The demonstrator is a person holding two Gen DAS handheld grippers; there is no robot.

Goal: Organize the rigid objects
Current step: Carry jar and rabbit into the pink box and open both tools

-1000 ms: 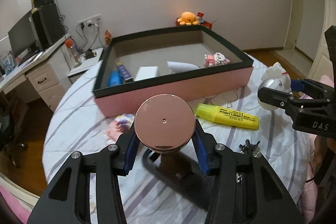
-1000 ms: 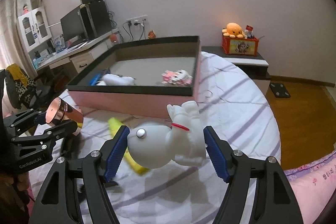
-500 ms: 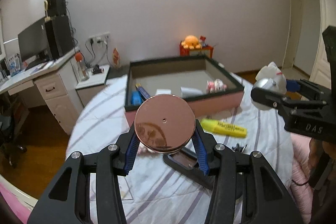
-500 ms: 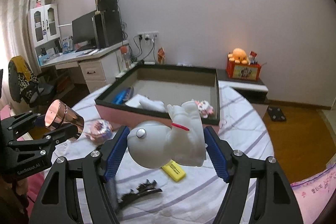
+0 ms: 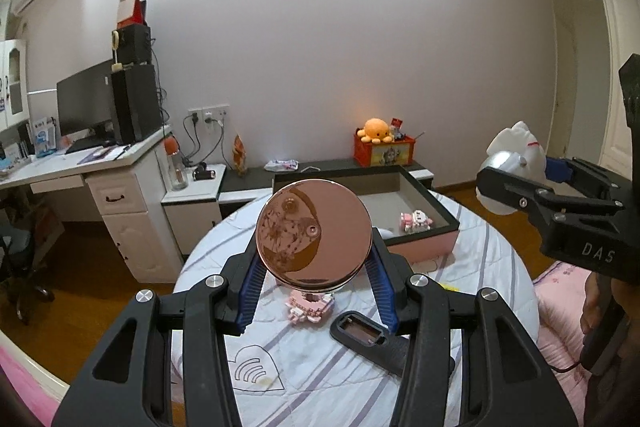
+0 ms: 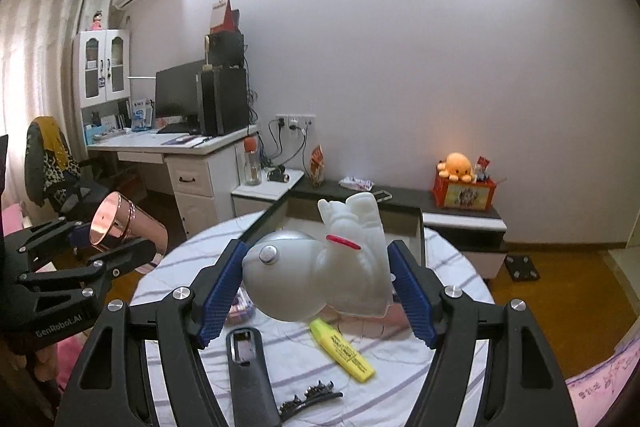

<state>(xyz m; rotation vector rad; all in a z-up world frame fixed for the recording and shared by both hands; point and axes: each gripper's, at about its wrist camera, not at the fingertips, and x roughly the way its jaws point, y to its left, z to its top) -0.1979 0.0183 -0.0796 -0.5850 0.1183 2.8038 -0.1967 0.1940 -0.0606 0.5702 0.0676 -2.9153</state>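
Currently both handheld tools are raised above a round table covered in a white cloth with lavender stripes (image 5: pixel 492 267); the left gripper (image 5: pixel 314 283) has its blue-padded fingers (image 5: pixel 250 291) pressed against the sides of a shiny rose-gold metal cylinder (image 5: pixel 314 233), whose flat mirrored end faces the camera; the right gripper (image 6: pixel 316 291) has its blue pads closed on a white plastic astronaut figurine with a silver domed helmet (image 6: pixel 320 267), lying sideways between the fingers, helmet toward the left pad; from the left view that figurine (image 5: pixel 514 163) appears at the far right, held in the air. Down on the table lie a yellow highlighter pen (image 6: pixel 344 351), a black rectangular handle-like object with a window at one end (image 6: pixel 248 379), a black toothed hair clip (image 6: pixel 308 401) and a small pink block-built toy (image 5: pixel 310 305); farther back sits a shallow pink box with a dark rim (image 5: pixel 436 223), with another small pink-and-white block toy (image 5: pixel 416 221) inside it.
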